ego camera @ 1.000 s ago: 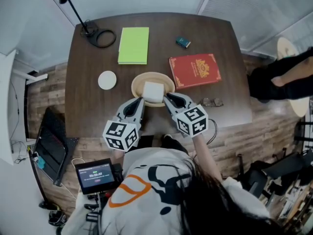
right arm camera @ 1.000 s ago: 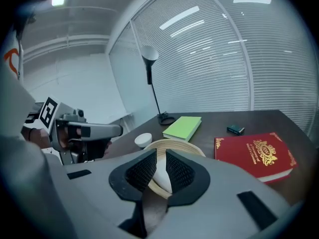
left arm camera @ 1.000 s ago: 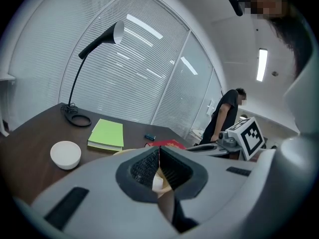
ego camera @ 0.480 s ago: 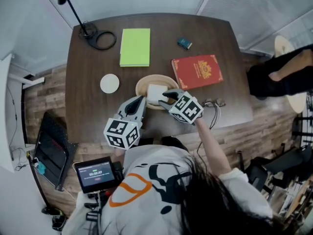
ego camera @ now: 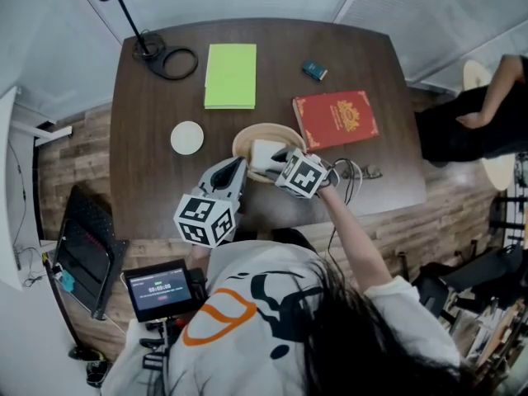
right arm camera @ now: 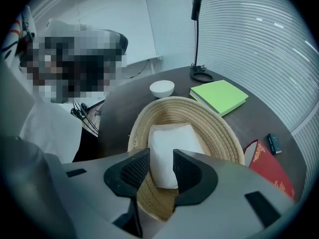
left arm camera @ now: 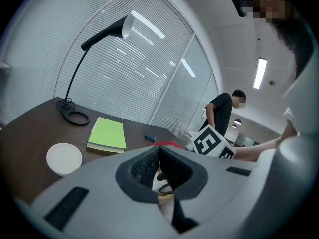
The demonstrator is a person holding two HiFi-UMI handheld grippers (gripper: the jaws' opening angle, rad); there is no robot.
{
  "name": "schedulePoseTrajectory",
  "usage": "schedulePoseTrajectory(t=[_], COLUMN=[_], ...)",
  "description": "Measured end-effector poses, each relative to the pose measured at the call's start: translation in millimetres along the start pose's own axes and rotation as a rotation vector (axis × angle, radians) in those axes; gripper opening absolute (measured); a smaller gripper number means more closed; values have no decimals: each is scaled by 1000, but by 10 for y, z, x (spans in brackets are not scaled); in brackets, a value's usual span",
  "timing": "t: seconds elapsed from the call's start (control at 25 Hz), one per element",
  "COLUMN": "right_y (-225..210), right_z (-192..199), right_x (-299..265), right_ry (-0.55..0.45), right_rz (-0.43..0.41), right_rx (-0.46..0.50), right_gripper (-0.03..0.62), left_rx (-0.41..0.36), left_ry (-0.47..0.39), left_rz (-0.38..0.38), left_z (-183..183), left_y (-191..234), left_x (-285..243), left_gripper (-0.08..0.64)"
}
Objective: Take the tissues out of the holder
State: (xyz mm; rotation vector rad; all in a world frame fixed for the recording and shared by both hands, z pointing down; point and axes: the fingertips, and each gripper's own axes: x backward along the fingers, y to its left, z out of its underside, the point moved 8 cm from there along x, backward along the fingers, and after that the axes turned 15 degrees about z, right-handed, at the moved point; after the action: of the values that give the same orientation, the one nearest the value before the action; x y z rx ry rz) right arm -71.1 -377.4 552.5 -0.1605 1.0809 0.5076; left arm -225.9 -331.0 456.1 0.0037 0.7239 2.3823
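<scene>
A white tissue pack [ego camera: 262,152] lies in a round woven holder [ego camera: 257,131] near the table's front edge. My right gripper [ego camera: 283,157] points steeply down over the pack's near end. Its jaws have just been opening and stand open. In the right gripper view the tissue pack [right arm camera: 172,141] shows in the gap of the right gripper [right arm camera: 161,159], and the pads do not press on it; the holder [right arm camera: 219,129] rings it. My left gripper [ego camera: 238,168] rests just left of the holder. In the left gripper view the left gripper [left arm camera: 158,152] has its tips together, shut and empty.
On the dark table lie a green notebook [ego camera: 230,75], a red book [ego camera: 336,119], a white round dish [ego camera: 187,137], a small teal box [ego camera: 313,71] and a lamp base [ego camera: 168,61]. Glasses and a cable [ego camera: 353,172] sit right of the holder. A person [ego camera: 470,118] stands beyond the right edge.
My right gripper has tipped downward, moved in over the holder and opened its jaws around the tissue pack's near end. The left gripper has barely shifted.
</scene>
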Motion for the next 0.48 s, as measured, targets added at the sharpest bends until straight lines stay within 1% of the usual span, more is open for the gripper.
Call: schedulePoseTrajectory(t=[0.24, 0.48], right_y=[2, 48], right_z=[-19, -150], right_x=[-70, -179], right_ry=[71, 163], right_rz=[-13, 26], right_rx=[74, 273], right_gripper=[132, 130], left_rx=[1, 3], left_ry=[-4, -8], left_rz=[-1, -7], left_z=[-3, -6], left_y=[26, 44], left_x=[6, 16], left_gripper=[0, 0])
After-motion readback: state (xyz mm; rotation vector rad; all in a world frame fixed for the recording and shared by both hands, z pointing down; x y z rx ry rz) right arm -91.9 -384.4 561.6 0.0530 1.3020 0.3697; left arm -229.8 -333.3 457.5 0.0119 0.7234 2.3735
